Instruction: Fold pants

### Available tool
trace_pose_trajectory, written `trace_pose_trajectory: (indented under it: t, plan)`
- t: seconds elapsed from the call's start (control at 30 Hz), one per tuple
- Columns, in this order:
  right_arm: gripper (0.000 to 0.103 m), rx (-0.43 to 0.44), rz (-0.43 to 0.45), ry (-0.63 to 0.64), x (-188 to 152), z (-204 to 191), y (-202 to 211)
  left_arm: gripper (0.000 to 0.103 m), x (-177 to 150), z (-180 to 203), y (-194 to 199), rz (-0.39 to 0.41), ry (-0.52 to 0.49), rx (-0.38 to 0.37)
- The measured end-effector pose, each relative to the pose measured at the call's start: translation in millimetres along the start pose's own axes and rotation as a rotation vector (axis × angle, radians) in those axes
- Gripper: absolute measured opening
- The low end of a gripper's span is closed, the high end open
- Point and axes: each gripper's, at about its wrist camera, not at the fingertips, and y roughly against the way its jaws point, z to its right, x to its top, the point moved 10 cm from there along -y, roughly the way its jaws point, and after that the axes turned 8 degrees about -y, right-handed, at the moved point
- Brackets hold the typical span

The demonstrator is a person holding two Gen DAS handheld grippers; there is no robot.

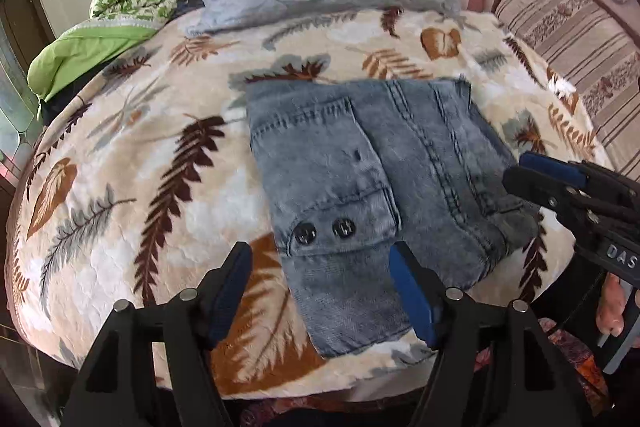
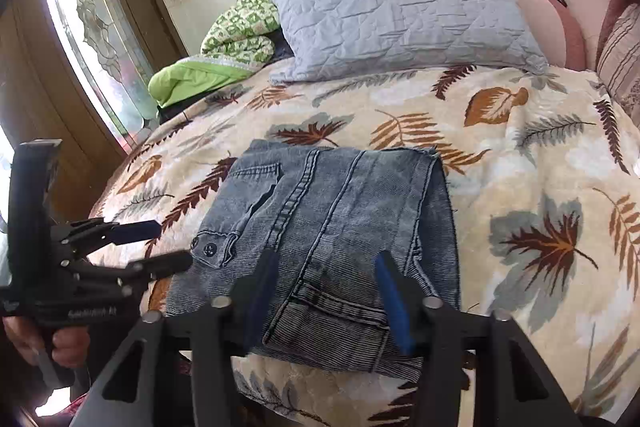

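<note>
The grey-blue denim pants (image 1: 372, 187) lie folded into a compact rectangle on the leaf-patterned blanket (image 1: 132, 187), near the front edge of the bed. A pocket flap with two dark buttons (image 1: 324, 229) faces up on one side. The left gripper (image 1: 320, 291) hangs above the near edge of the pants, its jaws wide apart and holding nothing. The right gripper (image 2: 324, 299) is over the other side of the bundle, its jaws narrower but also apart, and no cloth is pressed between them. Behind the pants a grey quilted pillow (image 2: 404, 15) leans, with a green patterned quilt (image 2: 236, 35) beside it.
</note>
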Motion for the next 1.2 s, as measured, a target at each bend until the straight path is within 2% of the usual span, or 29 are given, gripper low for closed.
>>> trace_pose_trajectory:
  t: [0.07,0.13,0.17,0.2,0.27,0.5,1.2]
  plan:
    - [0.038,-0.029,-0.039,-0.003,-5,2,-12,0.073,-6,6,-5,-0.017,-0.019,0.004]
    - [0.037,-0.059,-0.101,-0.016,-19,6,-25,0.084,-14,6,-16,-0.053,-0.018,0.021]
    - [0.037,-0.071,-0.143,-0.032,-29,11,-33,0.093,-17,4,-22,-0.071,-0.009,0.040]
    - [0.037,-0.063,-0.150,-0.047,-34,15,-38,0.099,-19,1,-25,-0.072,0.010,0.056]
    - [0.037,-0.032,-0.114,-0.054,-34,17,-35,0.103,-21,-3,-28,-0.070,0.044,0.063]
    - [0.037,0.021,-0.051,-0.051,-37,21,-31,0.103,-22,-2,-28,-0.063,0.043,0.065]
    - [0.037,0.096,-0.049,-0.134,-38,28,-32,0.103,-16,4,-28,-0.089,-0.039,0.158]
